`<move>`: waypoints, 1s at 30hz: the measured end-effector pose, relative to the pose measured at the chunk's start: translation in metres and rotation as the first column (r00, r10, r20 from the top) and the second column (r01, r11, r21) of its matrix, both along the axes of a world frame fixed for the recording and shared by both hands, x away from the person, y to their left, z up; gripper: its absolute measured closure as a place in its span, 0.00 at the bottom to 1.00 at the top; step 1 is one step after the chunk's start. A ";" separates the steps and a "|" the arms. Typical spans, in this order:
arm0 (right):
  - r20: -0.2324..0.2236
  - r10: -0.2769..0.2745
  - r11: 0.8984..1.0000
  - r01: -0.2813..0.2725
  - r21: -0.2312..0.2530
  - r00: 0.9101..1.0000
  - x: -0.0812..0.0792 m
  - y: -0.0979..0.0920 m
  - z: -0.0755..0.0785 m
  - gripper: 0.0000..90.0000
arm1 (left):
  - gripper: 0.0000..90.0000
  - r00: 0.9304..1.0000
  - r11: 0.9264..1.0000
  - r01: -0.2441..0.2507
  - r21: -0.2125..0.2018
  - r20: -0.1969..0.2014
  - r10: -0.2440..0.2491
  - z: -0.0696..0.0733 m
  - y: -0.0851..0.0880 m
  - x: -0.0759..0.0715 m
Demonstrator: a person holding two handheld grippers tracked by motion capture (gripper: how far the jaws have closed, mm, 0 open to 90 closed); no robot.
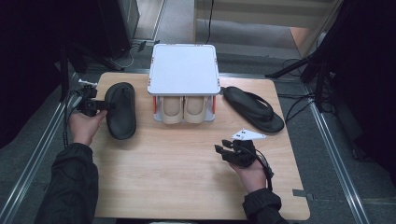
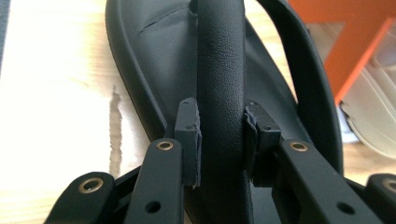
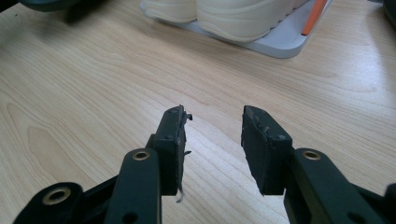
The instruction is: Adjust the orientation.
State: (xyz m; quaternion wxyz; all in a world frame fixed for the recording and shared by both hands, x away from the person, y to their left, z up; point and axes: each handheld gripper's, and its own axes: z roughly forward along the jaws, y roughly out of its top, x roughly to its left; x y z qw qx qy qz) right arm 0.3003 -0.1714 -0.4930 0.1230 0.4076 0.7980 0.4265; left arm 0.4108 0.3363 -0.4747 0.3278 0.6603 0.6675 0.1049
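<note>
Right beside L claw w/ sandal: shoe rack, cream shoes.

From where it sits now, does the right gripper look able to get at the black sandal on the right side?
Probably yes. The right gripper is open and holds nothing, and only bare table lies between it and the right sandal.

white rack, cream shoes, second sandal.
</note>
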 end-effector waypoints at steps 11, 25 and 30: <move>0.005 0.005 1.000 -0.005 0.003 1.000 0.004 -0.001 0.003 0.67 | 0.79 0.998 0.999 0.053 0.002 0.027 -0.053 0.009 -0.019 -0.037; 0.013 0.009 1.000 -0.010 0.019 1.000 0.018 0.001 0.007 0.67 | 0.79 0.988 0.990 0.144 -0.006 0.066 -0.143 0.013 -0.055 -0.100; 0.022 0.007 1.000 -0.008 0.027 1.000 0.022 0.000 0.008 0.67 | 0.79 0.982 0.984 0.178 -0.008 0.069 -0.177 0.011 -0.069 -0.122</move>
